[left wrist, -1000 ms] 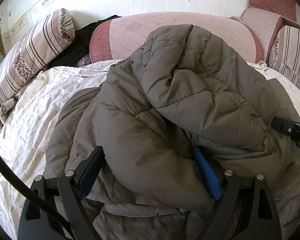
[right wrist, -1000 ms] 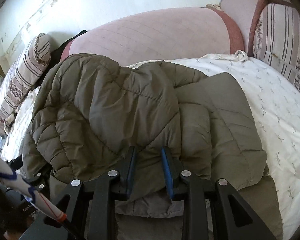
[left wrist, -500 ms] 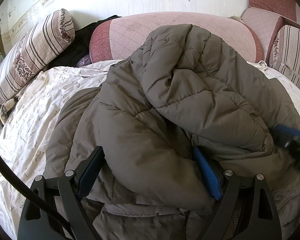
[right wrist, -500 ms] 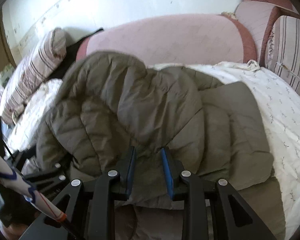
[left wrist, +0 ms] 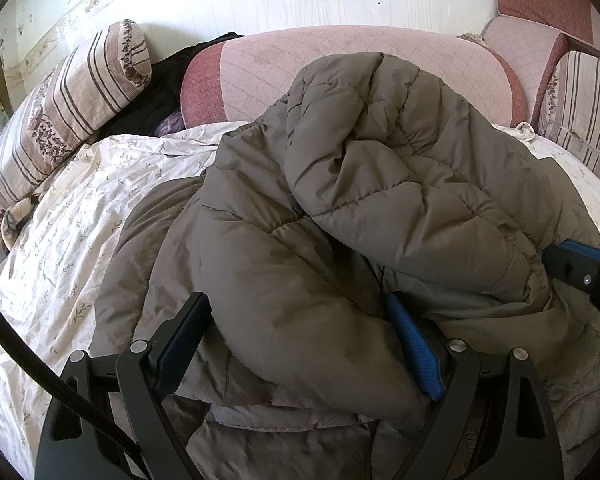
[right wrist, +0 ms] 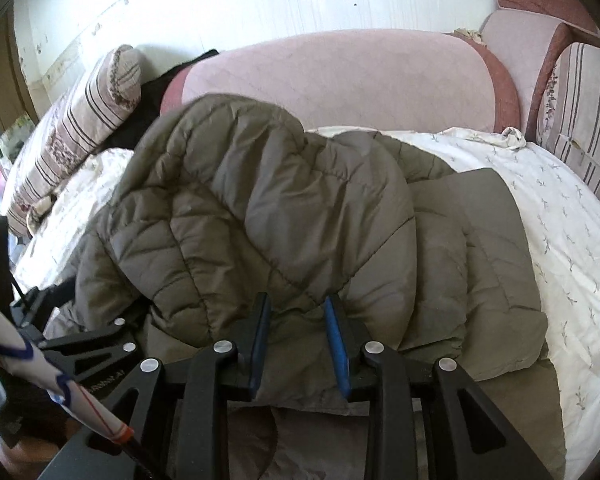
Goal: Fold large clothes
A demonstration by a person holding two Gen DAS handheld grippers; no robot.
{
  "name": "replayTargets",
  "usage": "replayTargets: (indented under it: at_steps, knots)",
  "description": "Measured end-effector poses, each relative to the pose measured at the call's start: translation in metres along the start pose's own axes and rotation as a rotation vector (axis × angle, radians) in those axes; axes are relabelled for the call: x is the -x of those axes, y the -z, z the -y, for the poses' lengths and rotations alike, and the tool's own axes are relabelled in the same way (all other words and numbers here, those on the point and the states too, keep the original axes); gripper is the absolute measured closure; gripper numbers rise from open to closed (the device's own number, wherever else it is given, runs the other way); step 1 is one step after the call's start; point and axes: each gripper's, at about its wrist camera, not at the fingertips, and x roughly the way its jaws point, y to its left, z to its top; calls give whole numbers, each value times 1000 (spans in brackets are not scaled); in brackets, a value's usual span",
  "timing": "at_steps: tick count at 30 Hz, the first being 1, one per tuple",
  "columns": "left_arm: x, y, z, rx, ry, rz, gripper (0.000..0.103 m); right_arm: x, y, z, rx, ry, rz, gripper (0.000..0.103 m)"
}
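At the left edge of the bed lies a striped bolster pillow (left wrist: 72, 108), with a dark garment (left wrist: 168, 92) bunched between it and the pink headboard cushion (left wrist: 340, 64) along the far edge. The floral bedsheet (left wrist: 60, 240) covers the bed and is bare on its left side.

The left gripper (left wrist: 300, 344) stands at the near edge, jaws spread wide, with a thick rolled fold of the olive quilted jacket (left wrist: 380, 184) filling the gap between them. The blue pad (left wrist: 414, 352) lies against the fabric on one side; the black finger (left wrist: 184, 336) touches it on the other. Whether they actually squeeze it cannot be told.

The jacket is heaped across the middle of the bed, its upper part doubled over toward the near edge, its flat lower panel spread toward the right side.

The right gripper (right wrist: 296, 340) sits at the near edge just beside the left one, jaws narrow and closed on the jacket's hem, fabric bunched between the pads. The sheet to the right is bare up to a striped cushion (right wrist: 580, 120) at the right edge.
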Motion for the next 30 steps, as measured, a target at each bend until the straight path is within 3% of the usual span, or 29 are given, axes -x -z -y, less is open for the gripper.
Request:
replayTargets:
  at_steps: [12, 20, 25, 30]
  knots:
    - [40, -2, 6, -14, -6, 59, 15, 52, 2, 4, -12, 12, 53, 73]
    - [103, 8, -5, 4, -20, 159, 15, 110, 24, 3, 19, 27, 103, 73]
    - [153, 39, -18, 6, -22, 187, 15, 153, 55, 1, 7, 10, 136, 64]
    - [186, 92, -28, 47, 6, 121, 15, 177, 105, -6, 18, -17, 92, 64]
